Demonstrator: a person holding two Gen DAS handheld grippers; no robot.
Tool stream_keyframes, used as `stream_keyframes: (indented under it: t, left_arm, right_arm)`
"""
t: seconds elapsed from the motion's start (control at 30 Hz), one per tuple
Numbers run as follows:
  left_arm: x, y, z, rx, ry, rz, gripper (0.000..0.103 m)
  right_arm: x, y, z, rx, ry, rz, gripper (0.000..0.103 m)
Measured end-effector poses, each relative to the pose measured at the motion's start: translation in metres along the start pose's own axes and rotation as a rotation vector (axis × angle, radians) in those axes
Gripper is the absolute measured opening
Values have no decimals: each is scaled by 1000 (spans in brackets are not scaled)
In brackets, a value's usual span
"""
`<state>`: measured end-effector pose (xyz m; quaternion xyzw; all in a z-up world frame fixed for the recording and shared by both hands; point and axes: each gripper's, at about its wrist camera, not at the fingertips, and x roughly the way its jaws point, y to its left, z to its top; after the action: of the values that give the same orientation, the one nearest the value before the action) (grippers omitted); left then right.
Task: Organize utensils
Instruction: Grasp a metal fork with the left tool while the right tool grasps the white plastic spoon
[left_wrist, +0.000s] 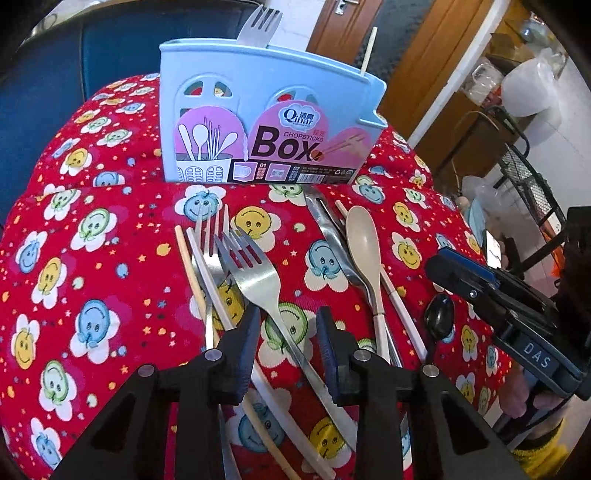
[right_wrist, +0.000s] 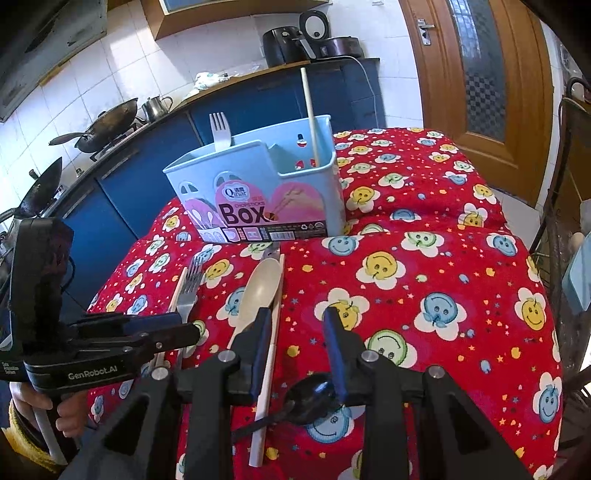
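A light blue chopsticks box (left_wrist: 266, 122) stands on the red smiley cloth; a fork (left_wrist: 258, 24) and one chopstick (left_wrist: 368, 50) stand in it. In front lie two metal forks (left_wrist: 255, 277), loose chopsticks (left_wrist: 190, 273), a beige spoon (left_wrist: 364, 247), metal tongs (left_wrist: 325, 229) and a black spoon (left_wrist: 439, 317). My left gripper (left_wrist: 288, 350) is open, its fingers either side of the nearer fork's handle. My right gripper (right_wrist: 295, 350) is open above the black spoon (right_wrist: 314, 398), beside the beige spoon (right_wrist: 258, 291) and a white chopstick (right_wrist: 267, 384). The box (right_wrist: 258, 192) stands beyond.
The table (right_wrist: 461, 295) drops off at right, beside a wooden door (right_wrist: 480, 74) and a wire rack (left_wrist: 528, 184). A blue counter (right_wrist: 147, 177) with woks lies behind the box. My left gripper shows at the left of the right wrist view (right_wrist: 110, 343).
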<state>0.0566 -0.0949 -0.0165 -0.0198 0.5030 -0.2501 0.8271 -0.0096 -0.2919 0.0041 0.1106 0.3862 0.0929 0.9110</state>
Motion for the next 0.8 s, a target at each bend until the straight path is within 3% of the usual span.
stream_keyframes:
  t: [0.13,0.2,0.57,0.8]
  left_arm:
    - [5,2,6,-7,-26,-2,30]
    - [8,5,9,-17,-31,2,11]
    - [-4,17,10,-60,-111,-64,1]
    - [-39,22,11,-45,-226,-29,1]
  right_arm:
    - [2,-4,-1,6,5,-2,32]
    - [2,-4,-1,6,7,-3,32]
    - [4,1,1,-2,19,4,32]
    - [16,8,7,-5,43,26,33]
